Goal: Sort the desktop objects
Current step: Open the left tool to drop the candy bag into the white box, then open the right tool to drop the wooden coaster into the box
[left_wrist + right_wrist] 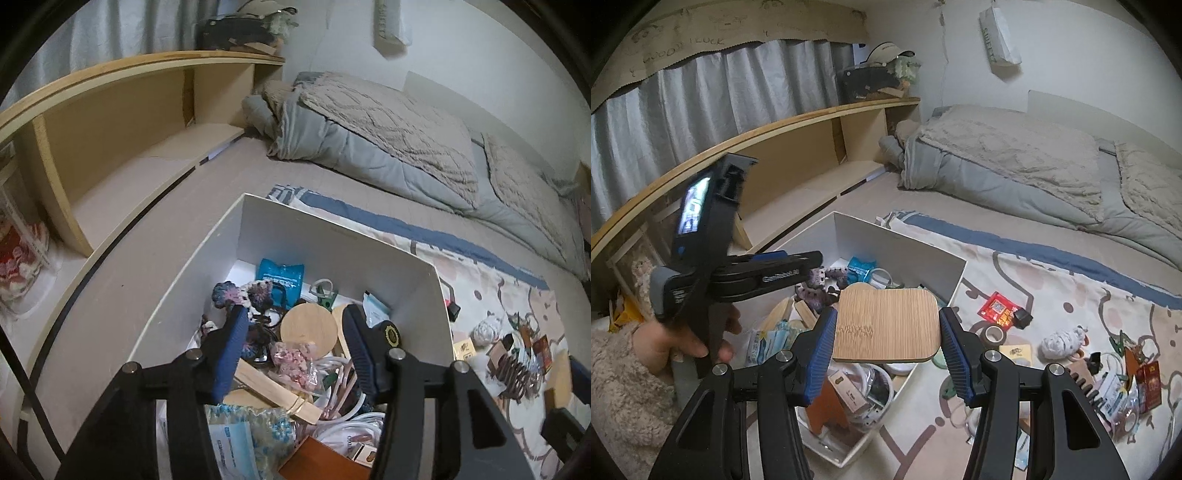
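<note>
A bed (923,229) with a rumpled grey quilt (1015,162) carries everything, and a patterned cloth with a blue border (1052,280) is spread across it, ahead of and to the right of the right gripper's jaws. A white open box (332,236) stands on the bed directly beneath and ahead of the left gripper's jaws; in the right wrist view it lies below and to the left of the right jaws. The right gripper (886,328) holds a square bamboo board with rounded corners (886,325) flat between its blue pads, one pad pressed on each side edge, with the board poised over the box's near right part. The left gripper (291,332) hangs over the box's clutter with its jaws moderately apart and nothing between the pads; a person's hand (679,339) grips its handle, to the left of the right jaws. Just ahead of the left jaws, inside the box, lies a round wooden lid (308,326), with a blue packet (280,275) beyond it near the far wall and a purple crocheted piece (236,291) by the left pad. Below the jaws lie a wooden clip (273,391) and a small bag of pink beads (293,360). To the right of the right jaws, loose on the cloth, sit a red packet (997,310), a tape roll (991,334) and a white crumpled ball (1062,341).
</note>
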Available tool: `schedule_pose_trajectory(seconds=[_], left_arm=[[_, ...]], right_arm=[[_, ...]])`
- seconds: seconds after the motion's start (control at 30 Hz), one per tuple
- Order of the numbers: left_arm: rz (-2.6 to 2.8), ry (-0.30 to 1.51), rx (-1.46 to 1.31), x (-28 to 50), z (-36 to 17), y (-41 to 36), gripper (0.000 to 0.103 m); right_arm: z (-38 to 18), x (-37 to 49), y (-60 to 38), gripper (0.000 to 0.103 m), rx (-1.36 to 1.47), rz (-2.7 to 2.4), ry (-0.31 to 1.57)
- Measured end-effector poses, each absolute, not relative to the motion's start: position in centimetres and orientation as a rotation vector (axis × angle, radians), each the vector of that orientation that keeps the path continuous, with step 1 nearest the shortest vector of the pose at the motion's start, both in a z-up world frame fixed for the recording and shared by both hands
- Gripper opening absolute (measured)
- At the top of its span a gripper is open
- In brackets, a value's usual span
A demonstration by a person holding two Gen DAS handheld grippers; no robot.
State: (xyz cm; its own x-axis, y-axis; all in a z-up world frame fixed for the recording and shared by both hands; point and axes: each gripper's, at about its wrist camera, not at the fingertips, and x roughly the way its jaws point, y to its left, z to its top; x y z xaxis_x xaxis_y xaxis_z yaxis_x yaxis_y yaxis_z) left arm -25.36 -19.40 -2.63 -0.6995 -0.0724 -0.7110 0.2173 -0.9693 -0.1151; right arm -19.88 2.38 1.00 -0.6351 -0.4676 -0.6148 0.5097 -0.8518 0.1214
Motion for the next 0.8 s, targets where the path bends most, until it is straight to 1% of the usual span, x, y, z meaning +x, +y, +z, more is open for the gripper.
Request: schedule_pose_trajectory(seconds=[0.1, 0.27, 0.47, 0.7, 0.73, 0.77, 0.8], left_arm=[[-2.737, 0.282, 1.113, -24.8, -2.4, -19.8, 0.053], [-2.739, 0.252, 1.116, -24.4, -2.2, -19.9, 0.053], [-2.768, 0.216, 1.096, -24.0, -1.8, -19.7, 0.053], [-2.797, 0.209, 1.073, -23.4, -1.5, -19.9, 0.053], [-2.803, 0.216, 1.071, -23.4, -1.5, -20.0, 0.053], [-2.809, 0.223, 1.073, -23.4, -1.5, -20.1, 0.053], [-2.812, 0.227, 1.075, -23.4, -1.5, -20.1, 0.054]], right_arm=[[0.6, -21.0, 1.9, 0.056, 0.915, -2.411, 0.071], [-0.4, -24.3, 1.0, 0.056, 0.981, -2.358, -0.02], [-2.0, -27.9, -1.8, 0.056, 1.068, -2.325, 0.008], [-3.5, -31.4, -3.9, 0.056, 1.138, -2.303, -0.009], [-3.6, -31.7, -4.0, 0.059, 1.141, -2.31, -0.002], [-3.7, -31.9, -4.0, 0.073, 1.147, -2.328, 0.003], [-3.7, -32.1, -4.0, 0.082, 1.151, -2.35, 0.003]])
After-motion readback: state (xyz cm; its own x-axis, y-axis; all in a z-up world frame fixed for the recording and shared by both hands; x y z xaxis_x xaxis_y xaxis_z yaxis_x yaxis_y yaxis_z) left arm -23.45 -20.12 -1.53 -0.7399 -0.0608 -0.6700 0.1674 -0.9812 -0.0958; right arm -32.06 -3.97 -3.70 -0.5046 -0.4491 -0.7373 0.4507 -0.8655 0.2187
